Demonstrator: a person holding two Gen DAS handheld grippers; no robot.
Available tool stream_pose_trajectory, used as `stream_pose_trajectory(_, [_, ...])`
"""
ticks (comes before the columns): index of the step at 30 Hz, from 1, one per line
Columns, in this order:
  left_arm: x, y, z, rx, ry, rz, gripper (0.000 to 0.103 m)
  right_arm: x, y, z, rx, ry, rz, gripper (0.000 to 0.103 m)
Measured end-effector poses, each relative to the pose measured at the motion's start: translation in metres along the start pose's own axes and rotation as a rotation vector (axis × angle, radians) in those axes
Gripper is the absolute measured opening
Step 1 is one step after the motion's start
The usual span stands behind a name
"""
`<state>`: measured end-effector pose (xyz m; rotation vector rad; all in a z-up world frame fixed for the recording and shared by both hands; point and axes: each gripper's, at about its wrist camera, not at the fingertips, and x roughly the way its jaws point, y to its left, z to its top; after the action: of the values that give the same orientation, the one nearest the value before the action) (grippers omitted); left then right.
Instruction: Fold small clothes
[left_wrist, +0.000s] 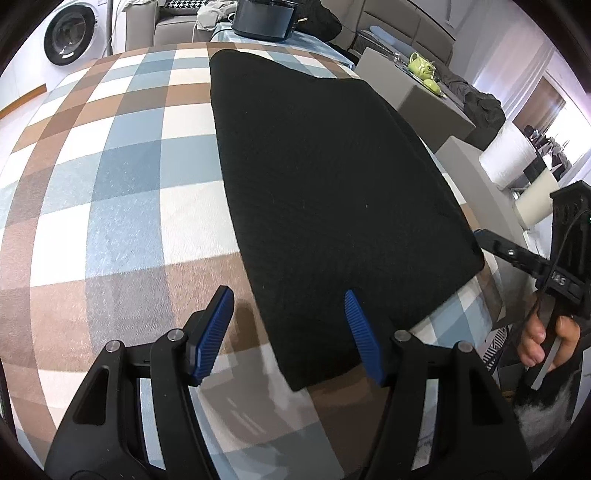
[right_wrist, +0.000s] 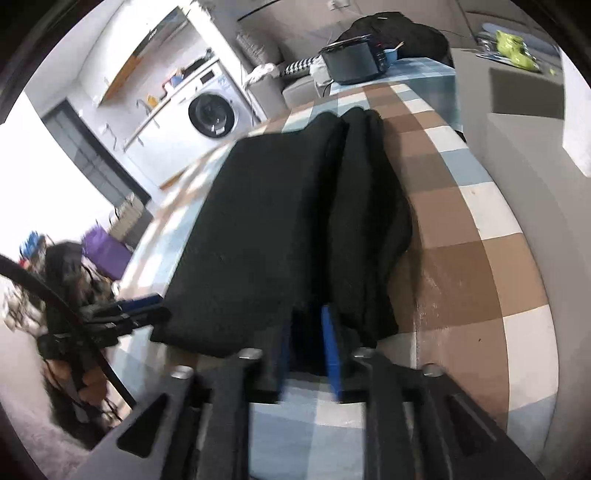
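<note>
Black garment (left_wrist: 325, 192) lies folded flat on the checked table (left_wrist: 122, 177). Left of its near edge, the left gripper (left_wrist: 290, 332) stands released, one blue pad over the cloth. At its right near corner, the right gripper (right_wrist: 308, 347) is parted, cloth between its pads, unpressed.

The checked counter (left_wrist: 110, 177) lies bare to the left of the black folded garment (left_wrist: 325, 177), with wide room there for a hand. At the far end a dark cooker pot (left_wrist: 264, 18) blocks the way. Along the right edge the other tongs (left_wrist: 517, 258) and a white paper roll (left_wrist: 508, 155) crowd the passage.
</note>
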<state>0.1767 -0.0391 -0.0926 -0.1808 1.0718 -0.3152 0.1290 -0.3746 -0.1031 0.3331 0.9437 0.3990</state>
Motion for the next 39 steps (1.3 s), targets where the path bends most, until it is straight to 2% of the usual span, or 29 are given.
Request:
stream_pose_trajectory(1, [0.002, 0.0, 0.002, -0.005, -0.002, 0.0, 0.06, -0.002, -0.003, 0.001, 0.014, -0.015, -0.011, 0.06])
stream_pose_trajectory(2, [0.004, 0.001, 0.005, -0.013, 0.0, -0.001, 0.06, -0.002, -0.004, 0.002, 0.027, -0.019, -0.02, 0.064])
stream_pose_trajectory(8, [0.015, -0.001, 0.015, -0.022, -0.017, -0.005, 0.059, 0.013, -0.012, 0.006, 0.086, 0.005, -0.045, 0.065])
stream_pose_trajectory(11, [0.018, -0.003, 0.017, -0.006, -0.024, 0.008, 0.042, 0.021, -0.014, 0.007, 0.083, 0.016, -0.063, 0.065])
stream_pose_trajectory(12, [0.019, -0.004, 0.018, 0.005, -0.033, 0.024, 0.032, 0.024, -0.015, 0.008, 0.089, 0.021, -0.062, 0.064])
stream_pose_trajectory(13, [0.02, -0.004, 0.018, 0.011, -0.036, 0.035, 0.024, 0.026, -0.015, 0.009, 0.093, 0.021, -0.057, 0.055])
stream_pose_trajectory(14, [0.02, -0.003, 0.019, 0.01, -0.039, 0.038, 0.022, 0.028, -0.015, 0.009, 0.092, 0.025, -0.052, 0.045])
stream_pose_trajectory(16, [0.02, 0.0, 0.02, -0.001, -0.045, 0.028, 0.016, 0.032, -0.015, 0.01, 0.1, 0.023, -0.027, 0.035])
stream_pose_trajectory(20, [0.019, 0.005, 0.021, -0.003, -0.051, 0.035, 0.015, 0.041, -0.012, 0.016, 0.106, 0.029, -0.014, 0.029])
stream_pose_trajectory(30, [0.005, 0.05, 0.032, -0.043, -0.073, 0.153, 0.015, 0.083, 0.028, 0.036, 0.045, 0.066, 0.034, 0.028])
stream_pose_trajectory(39, [0.003, 0.1, 0.062, -0.088, -0.104, 0.231, 0.015, 0.126, 0.071, 0.057, -0.035, 0.093, 0.048, 0.028])
